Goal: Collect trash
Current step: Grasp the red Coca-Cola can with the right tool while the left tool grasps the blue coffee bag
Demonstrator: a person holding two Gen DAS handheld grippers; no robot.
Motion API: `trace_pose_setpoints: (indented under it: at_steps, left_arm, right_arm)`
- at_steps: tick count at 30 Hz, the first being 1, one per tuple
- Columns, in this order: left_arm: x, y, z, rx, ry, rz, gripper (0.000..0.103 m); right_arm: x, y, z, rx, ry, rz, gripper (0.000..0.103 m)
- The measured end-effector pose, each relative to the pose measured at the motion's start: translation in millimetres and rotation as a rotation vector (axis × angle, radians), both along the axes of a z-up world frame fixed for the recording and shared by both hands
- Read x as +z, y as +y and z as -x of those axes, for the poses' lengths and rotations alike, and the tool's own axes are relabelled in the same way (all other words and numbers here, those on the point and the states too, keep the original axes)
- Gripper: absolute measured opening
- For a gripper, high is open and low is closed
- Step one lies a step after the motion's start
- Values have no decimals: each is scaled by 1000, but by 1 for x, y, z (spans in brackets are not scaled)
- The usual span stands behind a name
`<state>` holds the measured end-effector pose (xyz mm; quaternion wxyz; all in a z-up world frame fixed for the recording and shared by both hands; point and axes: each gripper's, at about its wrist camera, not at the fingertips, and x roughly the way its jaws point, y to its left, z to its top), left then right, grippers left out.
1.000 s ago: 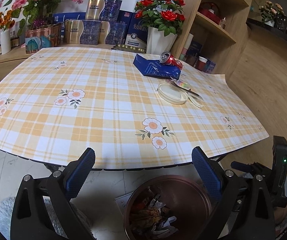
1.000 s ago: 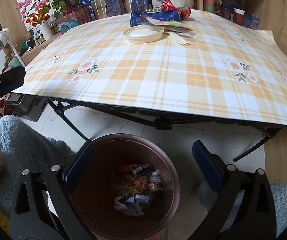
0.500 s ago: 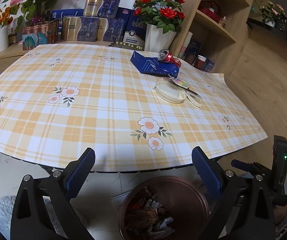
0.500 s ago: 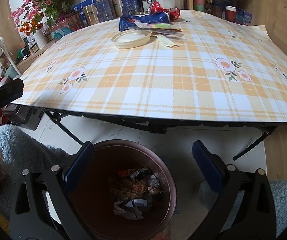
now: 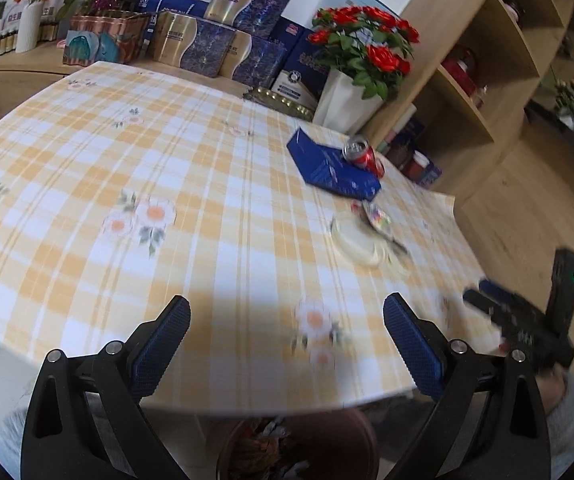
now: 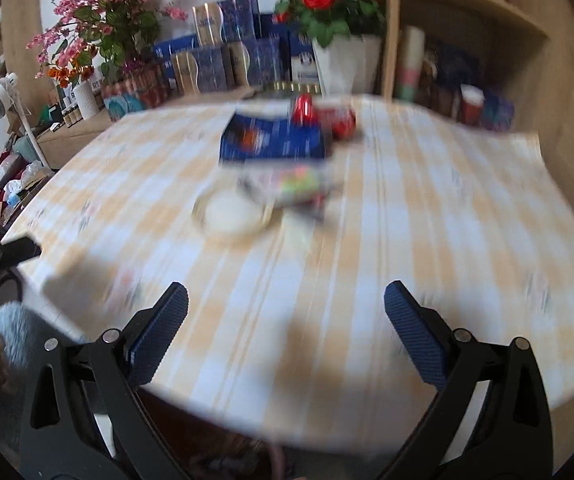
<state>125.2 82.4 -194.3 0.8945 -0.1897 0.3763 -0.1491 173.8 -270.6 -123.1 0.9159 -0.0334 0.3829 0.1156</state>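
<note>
Trash lies at the far right of the checked tablecloth: a blue box [image 5: 333, 168] with a red can [image 5: 362, 155] leaning on it, a cream lid [image 5: 357, 242], and a colourful wrapper [image 5: 377, 216]. The right wrist view, blurred, shows the same blue box [image 6: 273, 138], red can [image 6: 337, 118], lid [image 6: 233, 212] and wrapper [image 6: 299, 184] ahead. My left gripper [image 5: 287, 322] is open over the near table edge, holding nothing. My right gripper [image 6: 287, 320] is open too, above the table. The brown bin [image 5: 299, 448] with trash peeks out below the table edge.
A white vase of red roses [image 5: 347, 100], several boxes [image 5: 223, 40] and pink flowers [image 6: 95, 20] stand behind the table. A wooden shelf unit [image 5: 479, 80] rises at the right. The right gripper's black body [image 5: 527, 316] shows at the right in the left wrist view.
Both grippers have risen from over the bin to above the table edge and tilted toward the trash pile. The bin has dropped nearly out of both views. Both stay open.
</note>
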Motion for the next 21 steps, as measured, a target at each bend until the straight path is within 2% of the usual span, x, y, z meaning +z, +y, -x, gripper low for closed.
trace_pose_setpoints:
  at_steps: [6,7,10,14,18,20,21]
  left_arm:
    - [3,0,-46,22,-2,-6,95]
    - [2,-1,-54,27,3,-6,95]
    - [-1,-1,-71,33,12,0,95]
    - [-5,-4,-88,26,25,-1,91]
    - [-10,-8,-102,16,36,3,87]
    - [-10,-9,-106,10,39,9,86]
    - [-11,-10,-108,8,38,11,86]
  right_arm:
    - [22,17,-111,50,-77,64,95]
    - [21,21,-132,54,-75,85,91]
    - [10,27,-183,51,-37,133,83]
    - [-11,37,-241,29,30,179,78]
    - [-28,40,-271,-30,75,157,68]
    - [-34,39,-281,-63,92,146,59]
    - [-36,38,-284,-69,100,136,59]
